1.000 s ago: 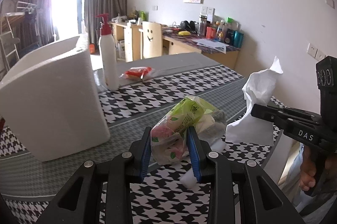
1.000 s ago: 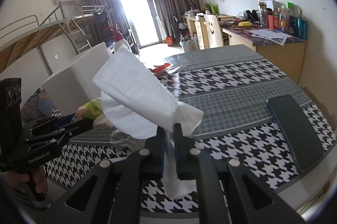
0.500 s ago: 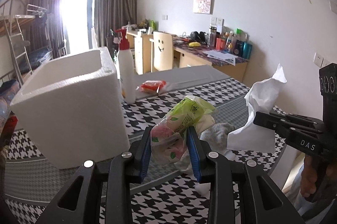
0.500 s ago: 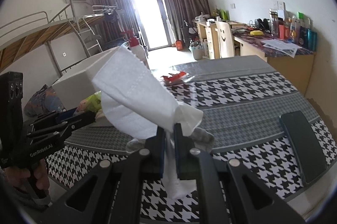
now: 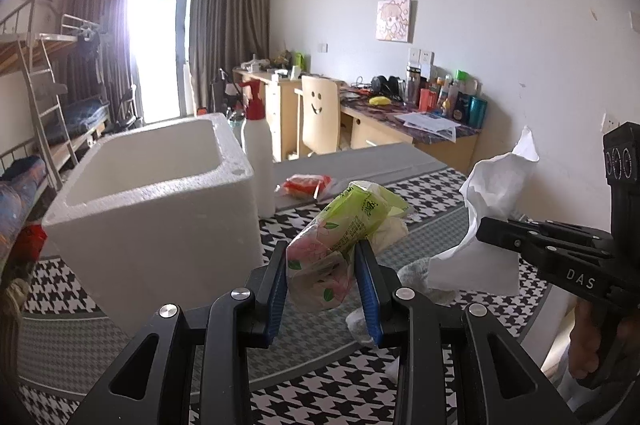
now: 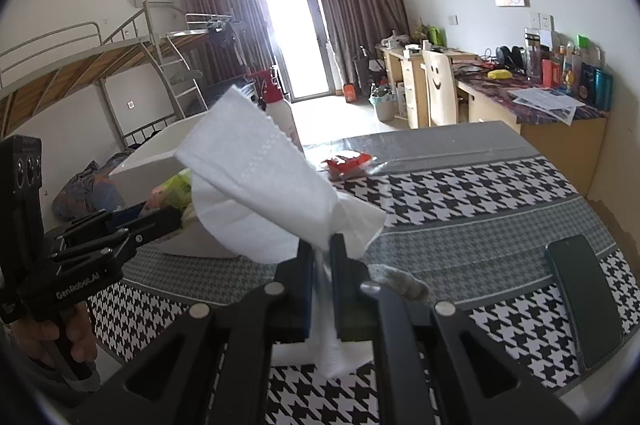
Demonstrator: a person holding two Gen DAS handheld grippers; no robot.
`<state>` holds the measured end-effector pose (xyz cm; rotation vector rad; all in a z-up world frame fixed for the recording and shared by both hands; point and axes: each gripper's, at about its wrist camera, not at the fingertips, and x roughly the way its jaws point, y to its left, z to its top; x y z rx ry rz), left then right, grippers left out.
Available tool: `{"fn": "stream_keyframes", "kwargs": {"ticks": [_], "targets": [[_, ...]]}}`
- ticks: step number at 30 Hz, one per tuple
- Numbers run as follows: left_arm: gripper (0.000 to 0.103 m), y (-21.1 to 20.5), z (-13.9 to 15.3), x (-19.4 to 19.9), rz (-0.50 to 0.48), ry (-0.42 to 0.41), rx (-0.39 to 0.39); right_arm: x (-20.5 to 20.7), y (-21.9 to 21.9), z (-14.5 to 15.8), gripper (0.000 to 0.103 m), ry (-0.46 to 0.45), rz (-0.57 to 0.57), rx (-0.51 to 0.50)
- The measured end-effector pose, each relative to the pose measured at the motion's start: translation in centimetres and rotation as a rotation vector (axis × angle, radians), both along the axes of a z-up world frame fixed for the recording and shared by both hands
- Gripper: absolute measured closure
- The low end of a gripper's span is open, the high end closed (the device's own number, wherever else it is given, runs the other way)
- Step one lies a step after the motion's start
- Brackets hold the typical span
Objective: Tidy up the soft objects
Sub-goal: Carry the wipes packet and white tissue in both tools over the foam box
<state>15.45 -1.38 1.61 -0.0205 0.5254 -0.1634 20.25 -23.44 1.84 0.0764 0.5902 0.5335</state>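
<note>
My left gripper is shut on a green and pink floral tissue pack and holds it above the houndstooth table, just right of a white foam box whose top is open. My right gripper is shut on a white paper tissue held up in the air; it also shows in the left wrist view, right of the pack. The left gripper shows in the right wrist view at the left. A grey cloth lies on the table below the grippers.
A white bottle with a red pump stands behind the box. A red packet lies further back. A dark phone lies near the table's right edge. Desks and a smiley chair stand beyond.
Both grippers have risen with their loads. The foam box's open inside has come into the left wrist view, and the grey cloth has come into view on the table.
</note>
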Motion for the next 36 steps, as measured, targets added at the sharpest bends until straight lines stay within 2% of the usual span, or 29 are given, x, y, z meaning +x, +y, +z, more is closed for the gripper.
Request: {"fn": "stream_keyframes", "kwargs": {"ticks": [36], "targets": [[0.068, 3.2, 4.8, 1.0, 0.092, -0.114, 0.019, 2.0, 2.4, 4.0, 0.092, -0.086, 0.025, 0.013]]}}
